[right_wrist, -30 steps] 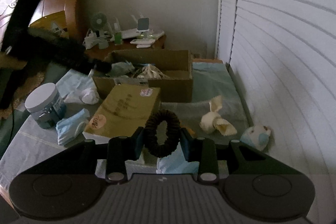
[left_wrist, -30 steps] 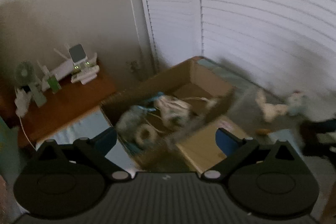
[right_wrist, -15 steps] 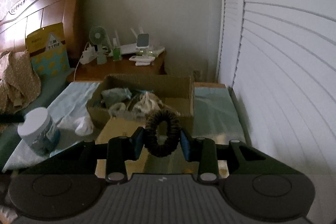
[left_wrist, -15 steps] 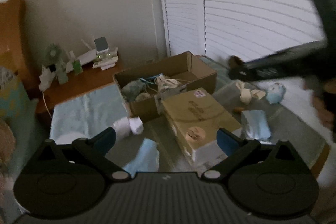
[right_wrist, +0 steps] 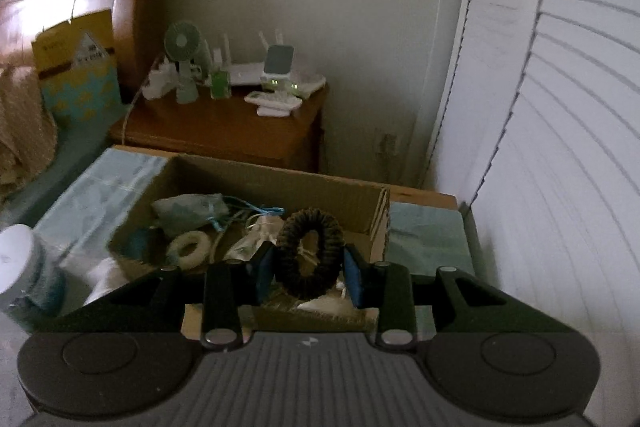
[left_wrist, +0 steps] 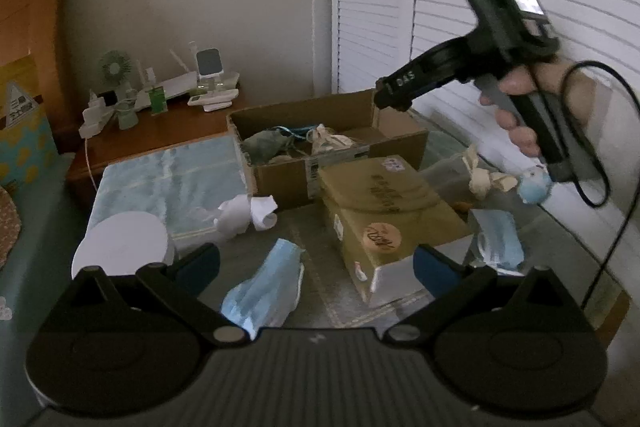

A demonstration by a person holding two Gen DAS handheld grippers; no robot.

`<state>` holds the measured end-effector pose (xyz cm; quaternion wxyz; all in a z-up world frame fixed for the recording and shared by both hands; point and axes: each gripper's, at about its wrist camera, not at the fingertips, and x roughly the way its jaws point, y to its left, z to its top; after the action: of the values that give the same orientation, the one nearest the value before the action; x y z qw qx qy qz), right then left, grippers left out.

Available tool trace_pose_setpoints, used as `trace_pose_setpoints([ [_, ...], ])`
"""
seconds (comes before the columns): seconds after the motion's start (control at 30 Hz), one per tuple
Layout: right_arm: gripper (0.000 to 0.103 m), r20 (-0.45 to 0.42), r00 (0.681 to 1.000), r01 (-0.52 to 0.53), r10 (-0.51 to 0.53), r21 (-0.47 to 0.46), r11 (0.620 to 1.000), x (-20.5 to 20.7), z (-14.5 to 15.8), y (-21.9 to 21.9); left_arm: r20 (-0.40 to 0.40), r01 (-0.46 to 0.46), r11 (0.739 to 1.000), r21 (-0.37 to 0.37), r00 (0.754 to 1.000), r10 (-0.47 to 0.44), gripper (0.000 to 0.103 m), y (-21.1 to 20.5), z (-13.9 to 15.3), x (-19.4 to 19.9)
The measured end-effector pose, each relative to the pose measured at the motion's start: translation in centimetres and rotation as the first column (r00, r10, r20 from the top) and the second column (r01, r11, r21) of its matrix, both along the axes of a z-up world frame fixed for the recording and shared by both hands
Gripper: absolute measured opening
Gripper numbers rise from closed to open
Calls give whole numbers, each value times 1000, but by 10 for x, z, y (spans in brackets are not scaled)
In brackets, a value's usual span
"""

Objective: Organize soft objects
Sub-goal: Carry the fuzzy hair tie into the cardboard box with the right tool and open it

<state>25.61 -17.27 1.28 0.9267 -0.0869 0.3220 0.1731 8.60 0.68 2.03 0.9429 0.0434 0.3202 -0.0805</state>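
Scrunchie [right_wrist: 310, 253] pinched between the nearly closed jaws of the right gripper [right_wrist: 309, 277] hangs over the near edge of the open cardboard box [right_wrist: 376, 223]; released too early, it could snag the rim and fall outside. Left gripper [left_wrist: 316, 267] hovers wide open and empty above a face mask [left_wrist: 264, 291], nearer than the box.

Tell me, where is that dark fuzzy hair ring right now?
In the right wrist view the dark scrunchie is pinched in the right gripper, held over the open cardboard box.
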Motion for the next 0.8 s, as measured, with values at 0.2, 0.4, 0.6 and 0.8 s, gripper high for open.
trace_pose_setpoints([
  [0.2, 88, 7, 1000, -10, 10, -44, 999, 16, -6, 5, -12, -24, 1000, -2, 1000, 24, 102, 5, -5, 4],
  [0.4, 100, 46, 999, -3, 3, -15, 1000, 2, 2, -4, -15, -21, 1000, -12, 1000, 21, 102, 7, -6, 4],
  [0.6, 103, 76, 997, 3, -4, 10, 1000, -33, 7, -12, -10, -12, 1000, -18, 1000, 12, 102, 6, -7, -1],
  [0.8, 103, 91, 996, 18, -22, 47, 999, -75, 0, -22, -18, 15, 999, -35, 1000, -16, 102, 5, -11, -7],
])
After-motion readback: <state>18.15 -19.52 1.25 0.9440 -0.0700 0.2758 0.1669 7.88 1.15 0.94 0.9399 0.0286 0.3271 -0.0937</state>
